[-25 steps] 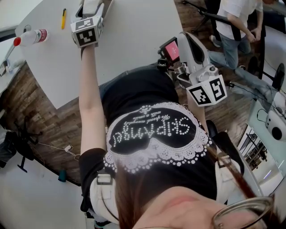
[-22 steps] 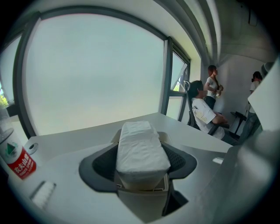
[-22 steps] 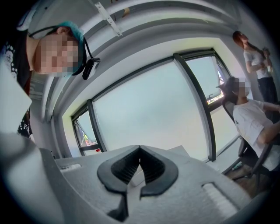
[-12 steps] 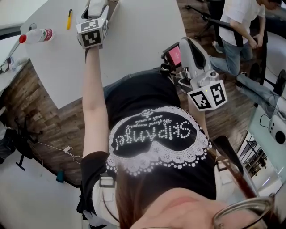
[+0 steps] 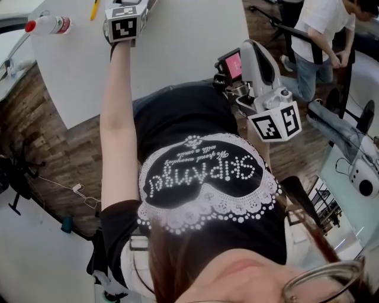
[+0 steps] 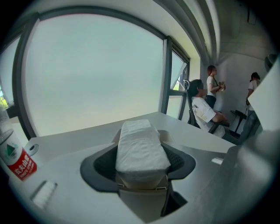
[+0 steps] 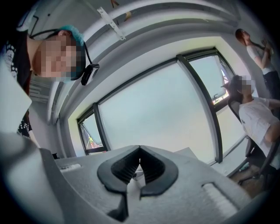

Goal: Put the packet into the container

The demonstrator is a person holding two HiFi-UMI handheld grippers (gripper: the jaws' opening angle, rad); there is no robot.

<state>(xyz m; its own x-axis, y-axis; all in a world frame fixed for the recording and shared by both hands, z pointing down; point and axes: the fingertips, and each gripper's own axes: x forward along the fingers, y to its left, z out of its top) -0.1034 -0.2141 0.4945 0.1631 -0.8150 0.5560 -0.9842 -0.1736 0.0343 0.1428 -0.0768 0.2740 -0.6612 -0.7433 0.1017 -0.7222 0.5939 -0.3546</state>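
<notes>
A white wrapped packet lies lengthwise between the dark pads of my left gripper. The jaws are closing, and both pads touch the packet's sides. In the head view only that gripper's marker cube shows, at the top edge over the white table. My right gripper is shut with nothing in it, its pads meeting at the tips. It is held beside the person's body, off the table's near edge, with its marker cube visible. No container is in view.
A clear bottle with a red cap and label lies at the table's far left and also shows as the bottle. A yellow pen lies near it. People stand and sit to the right by chairs.
My left arm has reached farther out over the table, so its cube now sits at the frame's top edge. The right gripper has barely moved.
</notes>
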